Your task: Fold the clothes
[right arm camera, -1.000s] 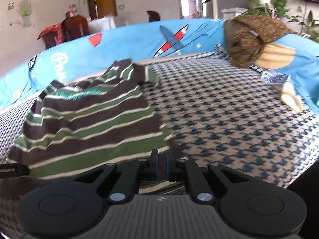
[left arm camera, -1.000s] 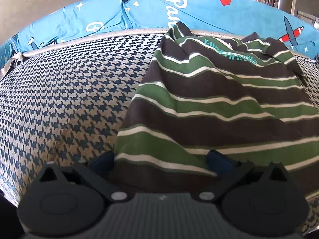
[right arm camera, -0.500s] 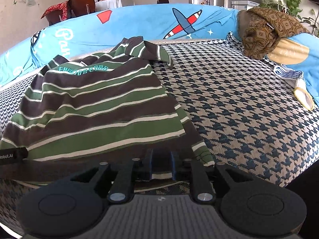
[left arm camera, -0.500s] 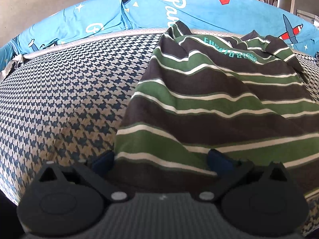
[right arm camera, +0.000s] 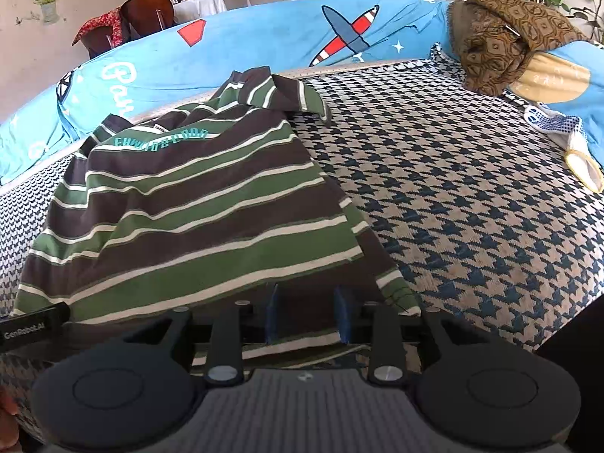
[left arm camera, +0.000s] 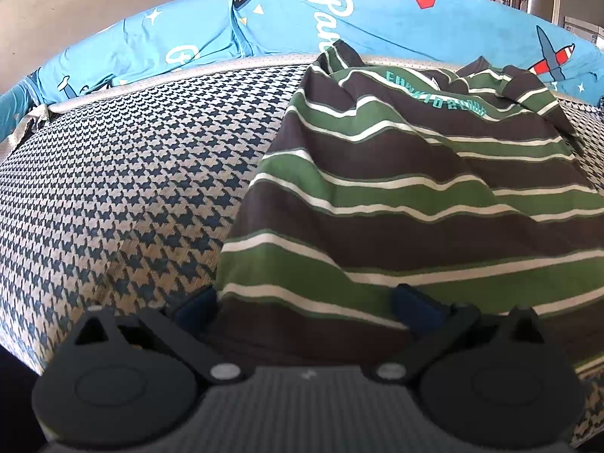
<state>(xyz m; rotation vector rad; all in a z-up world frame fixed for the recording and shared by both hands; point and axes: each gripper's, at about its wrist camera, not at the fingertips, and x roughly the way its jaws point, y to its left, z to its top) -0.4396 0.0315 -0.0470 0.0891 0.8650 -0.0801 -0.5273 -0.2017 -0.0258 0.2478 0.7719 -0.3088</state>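
The striped shirt [right arm camera: 196,204] lies spread on the houndstooth bed [right arm camera: 472,207], long axis running from both grippers at frame bottom to its collar upper centre, hem between the wide-parted left gripper [left arm camera: 305,302] and the narrower-parted right gripper [right arm camera: 305,311], neither clamped.

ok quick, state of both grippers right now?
Left gripper: open, jaws wide apart astride the hem of the green, brown and white striped shirt.
Right gripper: open, jaws parted with the shirt hem between them, not clamped.
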